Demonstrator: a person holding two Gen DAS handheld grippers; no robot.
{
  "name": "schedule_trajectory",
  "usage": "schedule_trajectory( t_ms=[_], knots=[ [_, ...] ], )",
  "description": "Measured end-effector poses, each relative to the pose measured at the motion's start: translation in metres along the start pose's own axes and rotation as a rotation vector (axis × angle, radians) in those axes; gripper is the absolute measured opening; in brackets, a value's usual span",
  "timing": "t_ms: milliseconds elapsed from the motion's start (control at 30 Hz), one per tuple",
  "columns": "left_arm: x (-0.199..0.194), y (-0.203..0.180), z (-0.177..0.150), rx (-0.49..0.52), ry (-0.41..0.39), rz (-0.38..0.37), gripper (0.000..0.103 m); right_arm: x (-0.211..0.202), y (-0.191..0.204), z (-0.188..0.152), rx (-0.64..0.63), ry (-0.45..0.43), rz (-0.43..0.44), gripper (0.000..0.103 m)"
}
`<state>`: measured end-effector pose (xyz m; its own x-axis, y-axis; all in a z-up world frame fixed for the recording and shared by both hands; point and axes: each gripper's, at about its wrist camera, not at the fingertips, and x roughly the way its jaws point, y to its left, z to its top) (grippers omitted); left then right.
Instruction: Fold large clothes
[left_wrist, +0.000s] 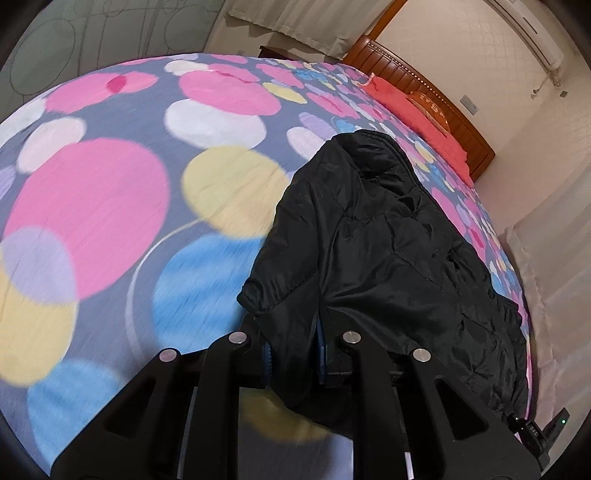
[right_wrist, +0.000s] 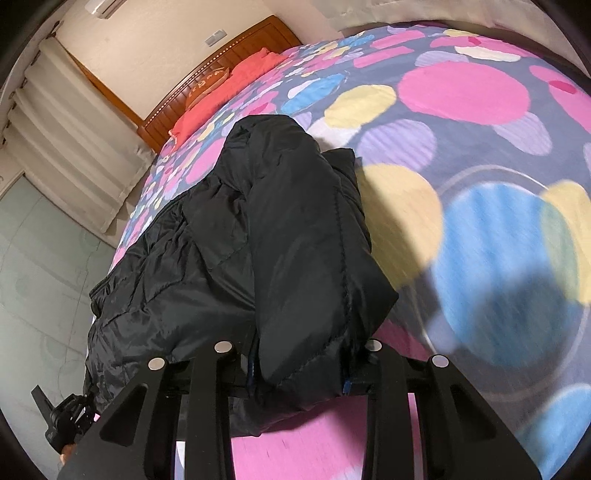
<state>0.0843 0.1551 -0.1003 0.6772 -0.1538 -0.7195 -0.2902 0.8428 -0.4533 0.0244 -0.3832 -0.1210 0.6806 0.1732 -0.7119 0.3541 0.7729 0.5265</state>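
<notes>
Left wrist view: the left gripper (left_wrist: 293, 363) reaches forward over a bed covered by a spotted bedsheet (left_wrist: 110, 206) printed with large pink, yellow, blue and white circles on a grey ground. Its fingers stand narrow, pinched on a fold of the black padded jacket (left_wrist: 388, 258), whose fabric passes between the two blue-edged pads and hangs below them. The jacket lies lengthwise along the right side of the bed, its collar end toward the wooden headboard (left_wrist: 436, 96) and its near hem lifted off the sheet at the gripper. A red pillow (left_wrist: 417, 114) rests against the headboard, with an orange cushion (left_wrist: 430, 105) on it. An air conditioner (left_wrist: 532, 29) is mounted high on the wall at upper right, and pale curtains (left_wrist: 550, 280) hang beside the bed. The sheet shows motion blur.

Right wrist view: the right gripper (right_wrist: 299, 373) likewise has its fingers closed narrowly on a thicker quilted fold of the same jacket (right_wrist: 295, 240), which bulges out between and beneath them. Here the jacket runs along the left edge of the bed toward the headboard (right_wrist: 221, 66) and pillow (right_wrist: 229, 88). The other gripper's black frame appears at lower left, at the jacket's far hem. A dark shadow falls on the blue circle of the bedsheet (right_wrist: 480, 110) to the right.
</notes>
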Motion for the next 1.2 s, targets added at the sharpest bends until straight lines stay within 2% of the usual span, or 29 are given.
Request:
schedule_trajectory(
  t_ms=[233, 400, 500, 533, 567, 600, 800, 967, 1100, 1200],
  knots=[
    [-0.027, 0.014, -0.024, 0.002, 0.007, -0.003, 0.016, -0.02, -0.01, -0.016, 0.008, 0.017, 0.007, 0.032],
    [-0.028, 0.014, -0.029, 0.046, 0.007, 0.013, 0.018, -0.022, -0.013, -0.017, 0.005, 0.025, 0.008, 0.035],
    [-0.031, 0.014, -0.028, 0.06, 0.003, 0.031, 0.028, -0.025, -0.012, -0.018, 0.015, 0.035, -0.005, 0.042],
    [-0.033, 0.014, -0.027, 0.065, 0.006, 0.03, 0.036, -0.027, -0.013, -0.019, 0.012, 0.039, -0.009, 0.043],
    [-0.034, 0.014, -0.027, 0.073, 0.013, 0.027, 0.05, -0.029, -0.014, -0.021, 0.007, 0.042, -0.01, 0.044],
    [-0.036, 0.015, -0.027, 0.079, 0.016, 0.022, 0.056, -0.032, -0.013, -0.022, -0.003, 0.045, -0.016, 0.045],
    [-0.048, 0.029, -0.029, 0.105, 0.057, 0.011, 0.065, -0.055, -0.001, -0.04, -0.103, 0.075, -0.087, 0.046],
    [-0.063, 0.038, -0.021, 0.124, 0.056, 0.001, 0.069, -0.077, 0.038, -0.058, -0.27, 0.104, -0.13, 0.046],
    [-0.061, 0.044, 0.0, 0.149, 0.075, -0.023, 0.071, -0.085, 0.086, -0.06, -0.421, 0.039, -0.124, 0.046],
    [-0.052, 0.045, 0.015, 0.158, 0.101, -0.065, 0.072, -0.07, 0.126, -0.056, -0.532, -0.006, -0.124, 0.049]
  ],
)
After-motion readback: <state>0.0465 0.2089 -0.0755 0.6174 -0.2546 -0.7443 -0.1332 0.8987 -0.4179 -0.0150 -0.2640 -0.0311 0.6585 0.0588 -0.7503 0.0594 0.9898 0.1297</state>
